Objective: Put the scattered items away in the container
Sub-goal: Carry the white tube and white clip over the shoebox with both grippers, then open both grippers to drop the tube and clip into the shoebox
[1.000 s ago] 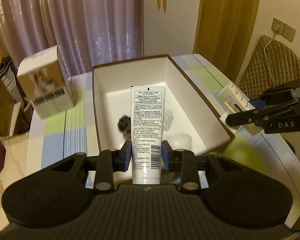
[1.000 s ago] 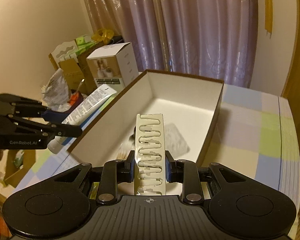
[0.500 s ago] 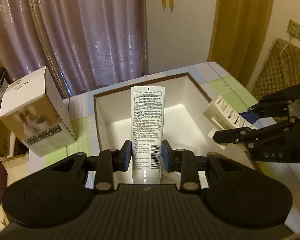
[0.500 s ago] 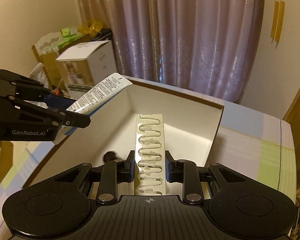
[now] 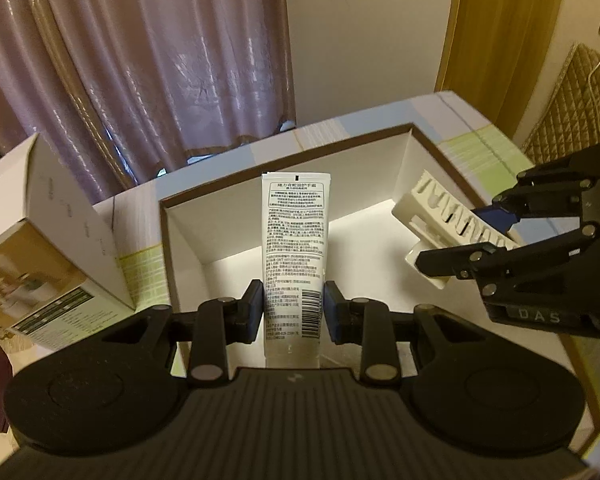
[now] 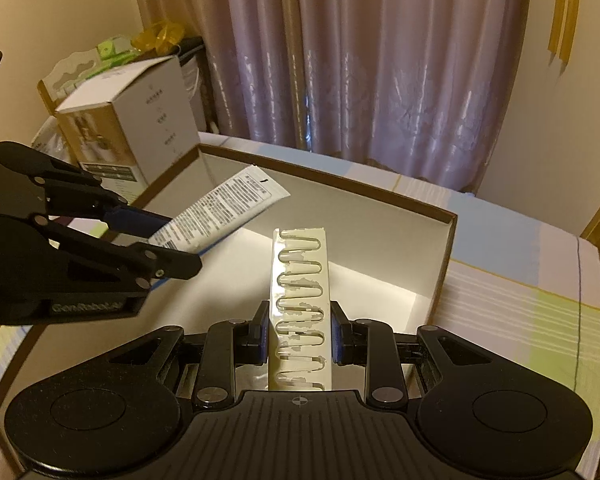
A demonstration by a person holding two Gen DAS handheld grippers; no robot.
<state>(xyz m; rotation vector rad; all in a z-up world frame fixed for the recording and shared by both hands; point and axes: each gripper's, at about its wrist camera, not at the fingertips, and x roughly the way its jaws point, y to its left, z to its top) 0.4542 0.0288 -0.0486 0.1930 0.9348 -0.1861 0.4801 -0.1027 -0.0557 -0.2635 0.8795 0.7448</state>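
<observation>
Nearest the left wrist camera, the left gripper is clamped on a white tube, its blue pads pressing the tube's sides just above the barcode, and the tube stands along the fingers with its crimped flat end pointing away, held in the air over the open box. The right gripper is likewise clamped, on a cream blister strip with a looping wavy pattern down its face; this strip also juts forward above the box's white interior. In the left wrist view the right gripper reaches in from the right of the box and holds its strip over the box's right part, level with the tube and a little apart from it. In the right wrist view the left gripper comes in from the left of the box, the tube slanting over the box's left wall toward the middle. The box is shallow, brown-rimmed and white inside, and it sits on a table covered with a pale checked cloth of blue, green and pink squares. Just beside the box's left wall stands a white product carton with a photo on one face. Beyond the box hang mauve curtains, and to their right a plain cream wall.
</observation>
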